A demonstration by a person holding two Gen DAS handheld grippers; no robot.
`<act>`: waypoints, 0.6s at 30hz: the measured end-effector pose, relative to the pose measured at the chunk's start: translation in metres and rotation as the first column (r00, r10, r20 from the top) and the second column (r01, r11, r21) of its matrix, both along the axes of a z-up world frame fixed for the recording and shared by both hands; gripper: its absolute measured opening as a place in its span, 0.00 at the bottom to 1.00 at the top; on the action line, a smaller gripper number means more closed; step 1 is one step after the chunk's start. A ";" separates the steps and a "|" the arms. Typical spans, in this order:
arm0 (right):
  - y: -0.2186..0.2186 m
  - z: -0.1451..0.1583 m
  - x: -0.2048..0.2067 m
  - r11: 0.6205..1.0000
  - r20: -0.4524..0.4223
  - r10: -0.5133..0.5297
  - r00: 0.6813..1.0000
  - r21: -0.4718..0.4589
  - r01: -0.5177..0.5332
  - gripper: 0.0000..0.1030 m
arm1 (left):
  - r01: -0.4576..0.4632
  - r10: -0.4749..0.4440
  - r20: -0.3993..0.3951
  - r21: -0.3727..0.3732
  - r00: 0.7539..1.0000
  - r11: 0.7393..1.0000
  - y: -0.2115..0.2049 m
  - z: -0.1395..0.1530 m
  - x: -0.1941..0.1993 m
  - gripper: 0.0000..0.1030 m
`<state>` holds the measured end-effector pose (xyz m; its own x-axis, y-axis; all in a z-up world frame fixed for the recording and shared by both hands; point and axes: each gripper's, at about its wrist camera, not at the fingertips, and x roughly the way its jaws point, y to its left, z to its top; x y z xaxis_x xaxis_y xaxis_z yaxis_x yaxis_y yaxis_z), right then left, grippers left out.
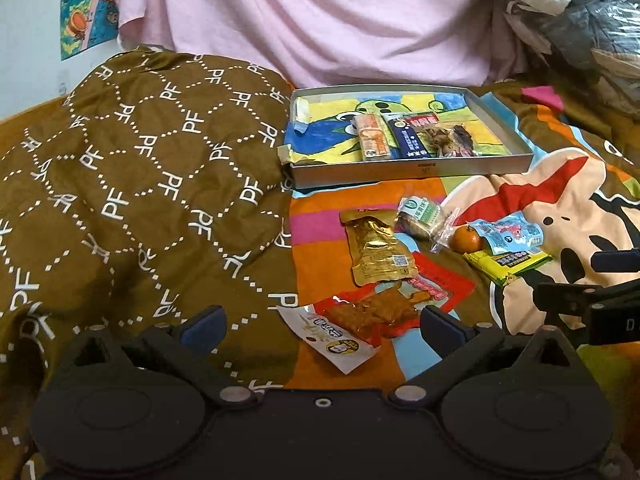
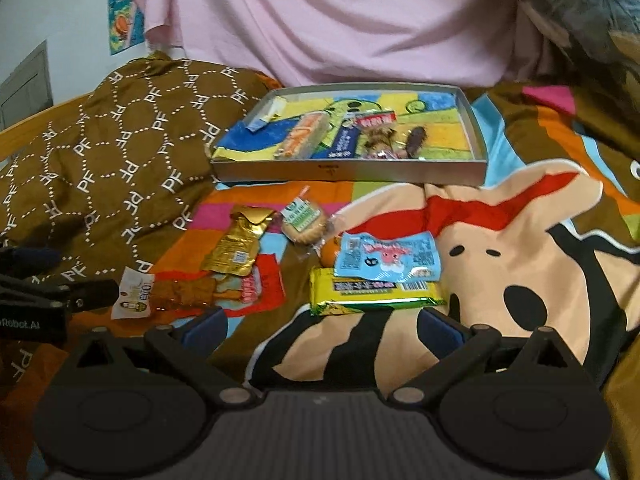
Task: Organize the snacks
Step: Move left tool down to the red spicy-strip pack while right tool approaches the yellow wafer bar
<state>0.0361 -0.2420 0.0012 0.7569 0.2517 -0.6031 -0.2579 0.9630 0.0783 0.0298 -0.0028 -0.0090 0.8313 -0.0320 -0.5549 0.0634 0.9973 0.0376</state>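
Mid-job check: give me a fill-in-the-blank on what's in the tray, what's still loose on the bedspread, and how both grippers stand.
1. The left gripper and the right gripper both have their jaws ____.
2. The small orange fruit lies ____ the tray, on the bedspread.
3. The light blue packet partly overlaps the ____ packet with green ends.
4. The gold pouch overlaps the top of a ____ packet.

Missing words: open; outside; yellow; red

Both grippers, left gripper (image 1: 322, 326) and right gripper (image 2: 322, 326): black housings, round bosses, silver pivot screws, blue finger pads (image 1: 204, 326).
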 end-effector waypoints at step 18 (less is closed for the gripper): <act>-0.010 -0.014 0.030 0.999 -0.045 0.007 0.999 -0.035 -0.009 1.00 | 0.170 -0.170 -0.040 0.013 0.985 0.985 -0.009 -0.015 0.068 0.99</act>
<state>0.0666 -0.2525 -0.0133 0.7268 0.2358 -0.6451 -0.2628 0.9632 0.0559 0.0975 -0.0120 -0.0241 0.7925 -0.1617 -0.5880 0.2337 0.9711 0.0478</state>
